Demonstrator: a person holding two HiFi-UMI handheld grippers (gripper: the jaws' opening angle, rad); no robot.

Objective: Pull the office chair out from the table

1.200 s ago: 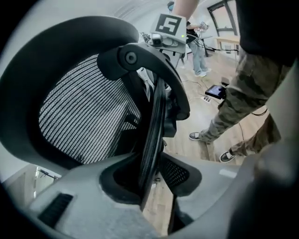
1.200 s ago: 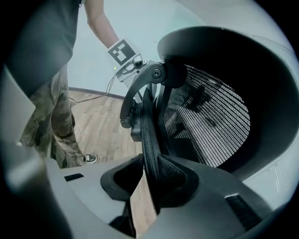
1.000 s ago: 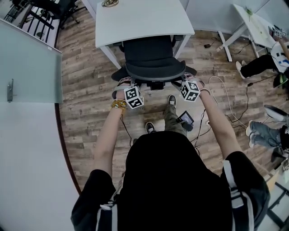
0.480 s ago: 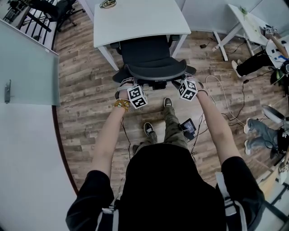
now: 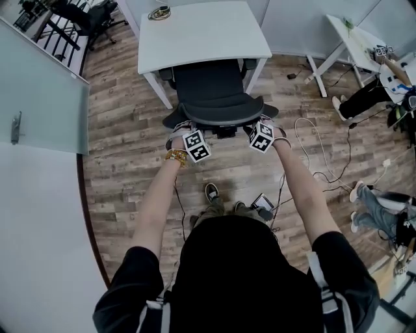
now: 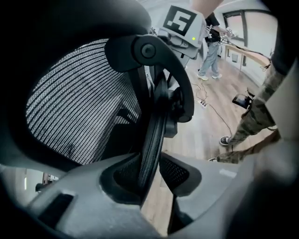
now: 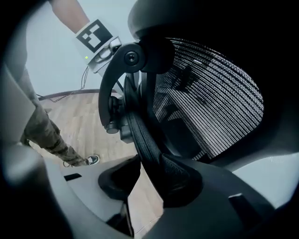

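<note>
The black mesh office chair stands with its seat partly under the white table. Both grippers sit on the backrest's top rim. My left gripper is at its left corner and my right gripper at its right corner. In the left gripper view the rim runs between the jaws, lying against the left pad, with a slit of floor beside the right pad. In the right gripper view the rim rests on the right pad, and the jaws have just been opening, leaving a gap on the left.
A glass partition stands at the left. A second white table, seated people and loose cables fill the floor at the right. Another chair is at the back left. A coiled item lies on the table.
My right gripper's marker cube has drifted inward along the backrest. The person's right foot has stepped back out of sight. The chair stays about where it was by the table.
</note>
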